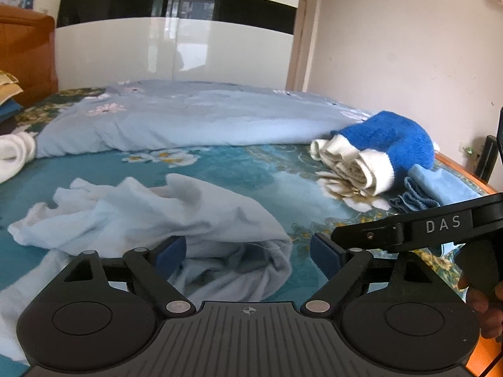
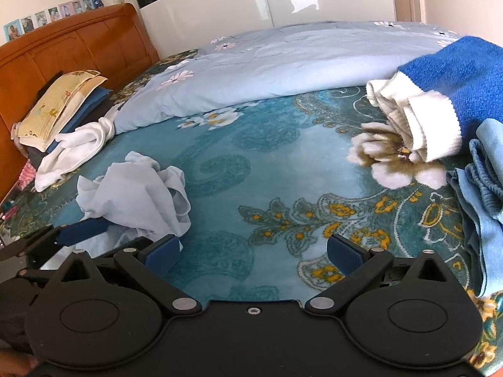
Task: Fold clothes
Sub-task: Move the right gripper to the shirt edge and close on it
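Two grippers we hold spread wide: our left gripper (image 1: 248,254) over the crumpled pale-blue garment (image 1: 163,207) on the floral bedspread (image 2: 283,163), our right gripper (image 2: 253,253) over bare bedspread. Only its camera shows the wooden headboard (image 2: 78,50) beyond.

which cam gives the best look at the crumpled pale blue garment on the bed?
Right wrist. The crumpled pale blue garment shows whole against the teal floral bedspread, outline clear. Left wrist sees it closer but blurred, its near part hidden behind the open left gripper.
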Demonstrator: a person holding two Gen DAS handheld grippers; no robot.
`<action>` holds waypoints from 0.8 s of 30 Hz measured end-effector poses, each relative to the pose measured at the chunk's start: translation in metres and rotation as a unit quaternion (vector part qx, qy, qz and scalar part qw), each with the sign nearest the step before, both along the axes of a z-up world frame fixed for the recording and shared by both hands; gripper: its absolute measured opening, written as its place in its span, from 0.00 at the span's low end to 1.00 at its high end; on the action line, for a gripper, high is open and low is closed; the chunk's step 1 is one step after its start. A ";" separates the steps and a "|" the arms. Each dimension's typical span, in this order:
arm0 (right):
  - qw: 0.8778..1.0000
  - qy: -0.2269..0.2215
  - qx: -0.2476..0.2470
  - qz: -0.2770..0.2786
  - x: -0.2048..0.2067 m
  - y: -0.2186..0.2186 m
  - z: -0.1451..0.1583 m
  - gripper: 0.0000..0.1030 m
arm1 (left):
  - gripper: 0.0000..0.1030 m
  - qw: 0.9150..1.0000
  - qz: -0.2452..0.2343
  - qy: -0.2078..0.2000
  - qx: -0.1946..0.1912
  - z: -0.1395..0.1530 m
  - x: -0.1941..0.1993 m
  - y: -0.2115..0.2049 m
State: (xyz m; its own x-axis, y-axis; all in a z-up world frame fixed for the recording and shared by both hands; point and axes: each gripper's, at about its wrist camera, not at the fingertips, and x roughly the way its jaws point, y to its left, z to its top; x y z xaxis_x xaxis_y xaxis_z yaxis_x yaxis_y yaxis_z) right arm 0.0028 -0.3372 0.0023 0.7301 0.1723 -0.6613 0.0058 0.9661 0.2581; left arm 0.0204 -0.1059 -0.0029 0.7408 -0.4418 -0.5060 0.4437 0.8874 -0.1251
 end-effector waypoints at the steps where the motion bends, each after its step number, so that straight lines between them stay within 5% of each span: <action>1: 1.000 0.000 0.001 -0.001 0.000 0.000 0.001 0.97 | 0.83 1.000 0.002 0.001 -0.002 0.000 0.000 0.003; 9: 1.000 0.000 -0.009 0.003 0.001 0.006 0.004 0.97 | 0.85 0.999 0.035 0.000 -0.019 0.006 0.004 0.035; 11: 1.000 0.002 -0.010 0.002 0.002 0.007 0.003 0.97 | 1.00 0.998 0.049 -0.007 -0.026 0.009 0.004 0.047; 24: 0.999 0.008 -0.022 0.041 0.012 0.039 0.002 0.97 | 1.00 0.983 0.169 0.015 -0.066 0.003 0.014 0.141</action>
State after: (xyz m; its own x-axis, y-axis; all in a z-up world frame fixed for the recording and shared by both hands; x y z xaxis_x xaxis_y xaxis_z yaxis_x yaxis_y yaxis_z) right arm 0.0152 -0.2980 0.0041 0.7042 0.2018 -0.6807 -0.0696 0.9738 0.2167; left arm 0.0345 0.0348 0.0002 0.8421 -0.2364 -0.4847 0.1207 0.9586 -0.2579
